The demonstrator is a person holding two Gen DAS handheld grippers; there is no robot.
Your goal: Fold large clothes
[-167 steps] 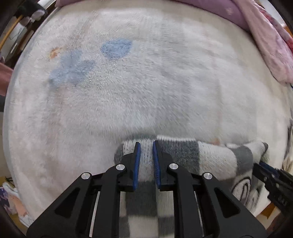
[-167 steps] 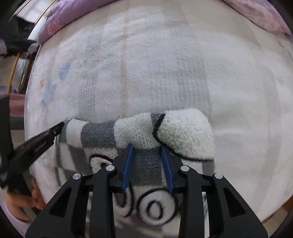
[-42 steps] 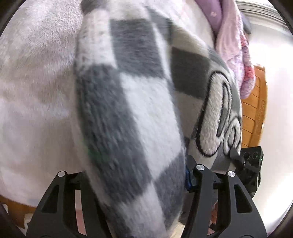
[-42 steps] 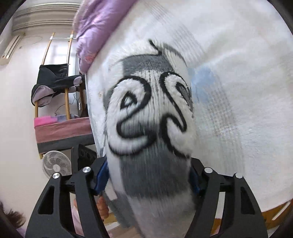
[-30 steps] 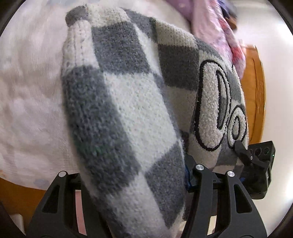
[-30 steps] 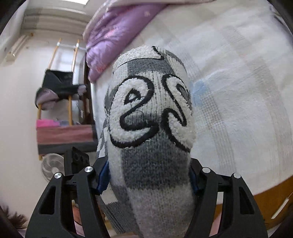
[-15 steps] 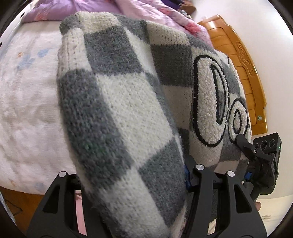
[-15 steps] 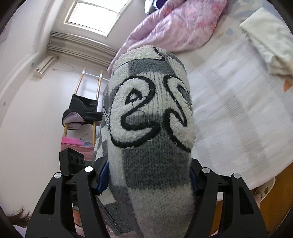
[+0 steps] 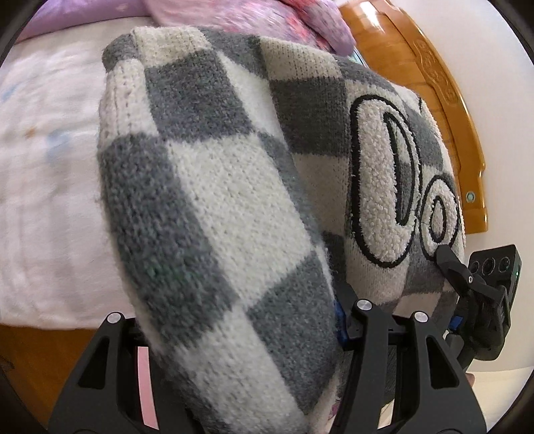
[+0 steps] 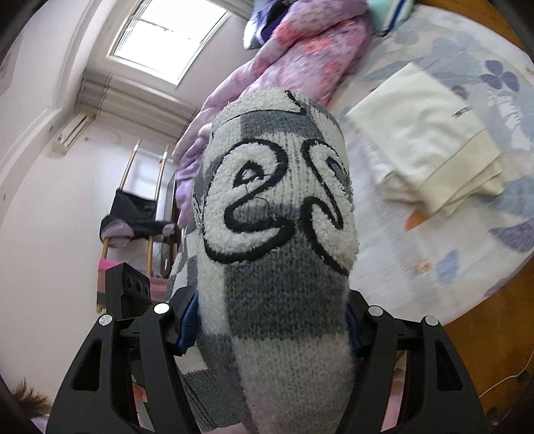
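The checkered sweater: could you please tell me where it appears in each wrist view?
Left wrist: checkered sweater fills the centre, clamped in the left gripper.
Right wrist: it bulges up the middle, clamped in the right gripper.
Shared landmark: the pink-purple quilt.

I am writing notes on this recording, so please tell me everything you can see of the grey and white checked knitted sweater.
The grey and white checked knitted sweater is thick wool-like knit with fluffy white letters outlined in black. It is folded into a bulky bundle and held up off the white fleecy bed cover. The left hand-held gripper clamps one end, the right hand-held gripper the other, and the fabric bulges out between their fingers.
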